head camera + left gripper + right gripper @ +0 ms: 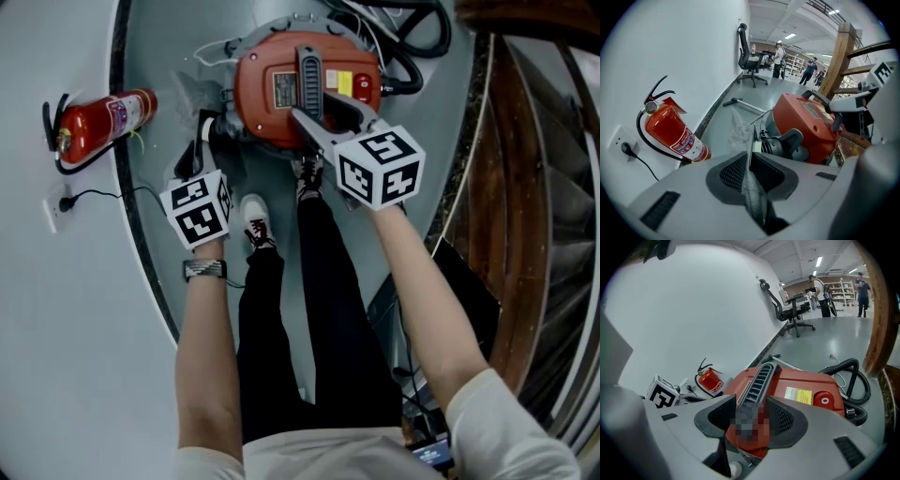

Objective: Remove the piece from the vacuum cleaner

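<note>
The red vacuum cleaner (272, 117) (806, 122) (801, 385) stands on the grey floor. My right gripper (305, 117) (752, 416) is open, one jaw on each side of the black top handle (309, 70) (761, 376), with red casing showing between pad and handle. My left gripper (208, 136) (751, 161) is at the machine's left side, near the grey hose port (780, 146). It is shut on a thin grey cloth-like sheet (749, 183) seen edge-on, which runs up from the jaws towards the port.
A red fire extinguisher (103, 122) (675, 133) lies by the white wall beside a plugged socket (58, 204). A black hose (412, 47) (855, 376) coils behind the vacuum. A wooden staircase (534, 187) is at the right. My shoes (255, 220) stand close to the machine.
</note>
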`<state>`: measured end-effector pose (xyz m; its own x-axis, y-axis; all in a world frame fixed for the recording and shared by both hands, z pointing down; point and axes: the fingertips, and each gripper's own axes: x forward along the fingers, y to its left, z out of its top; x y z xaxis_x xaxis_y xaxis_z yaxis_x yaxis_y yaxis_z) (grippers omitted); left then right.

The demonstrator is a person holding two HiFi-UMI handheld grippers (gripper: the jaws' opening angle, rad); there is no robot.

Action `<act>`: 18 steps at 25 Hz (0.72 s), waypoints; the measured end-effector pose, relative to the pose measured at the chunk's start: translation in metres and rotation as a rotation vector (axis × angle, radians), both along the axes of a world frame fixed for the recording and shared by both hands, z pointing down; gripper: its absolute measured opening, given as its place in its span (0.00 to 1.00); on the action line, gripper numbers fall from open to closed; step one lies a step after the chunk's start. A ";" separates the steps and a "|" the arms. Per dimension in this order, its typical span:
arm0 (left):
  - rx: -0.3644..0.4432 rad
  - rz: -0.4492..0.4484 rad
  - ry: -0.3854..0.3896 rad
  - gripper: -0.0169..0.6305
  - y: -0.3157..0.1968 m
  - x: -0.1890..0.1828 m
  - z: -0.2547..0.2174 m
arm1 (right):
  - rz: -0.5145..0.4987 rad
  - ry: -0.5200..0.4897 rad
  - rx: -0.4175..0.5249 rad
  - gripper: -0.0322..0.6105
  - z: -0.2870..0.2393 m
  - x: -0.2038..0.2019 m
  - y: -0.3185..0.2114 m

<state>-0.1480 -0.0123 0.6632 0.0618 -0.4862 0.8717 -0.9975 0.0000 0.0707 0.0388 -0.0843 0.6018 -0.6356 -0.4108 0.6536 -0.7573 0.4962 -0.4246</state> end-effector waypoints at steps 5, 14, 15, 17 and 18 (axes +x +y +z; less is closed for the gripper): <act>0.003 0.000 0.005 0.10 0.000 -0.002 0.000 | -0.001 0.013 0.008 0.39 0.000 0.001 -0.001; -0.003 -0.013 0.021 0.11 0.001 -0.002 0.000 | 0.000 0.027 0.025 0.40 -0.001 0.003 -0.002; -0.004 -0.012 0.021 0.11 0.001 -0.003 0.000 | 0.000 0.027 0.024 0.40 -0.001 0.003 -0.002; -0.004 0.001 0.011 0.11 0.001 -0.003 0.000 | 0.001 0.025 0.022 0.40 -0.001 0.003 -0.002; -0.005 0.010 0.003 0.11 0.001 -0.003 0.000 | 0.002 0.023 0.022 0.40 -0.001 0.003 -0.002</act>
<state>-0.1506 -0.0113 0.6629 0.0693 -0.4812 0.8738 -0.9972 -0.0094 0.0739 0.0419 -0.0864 0.6008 -0.6196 -0.4265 0.6589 -0.7678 0.5039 -0.3957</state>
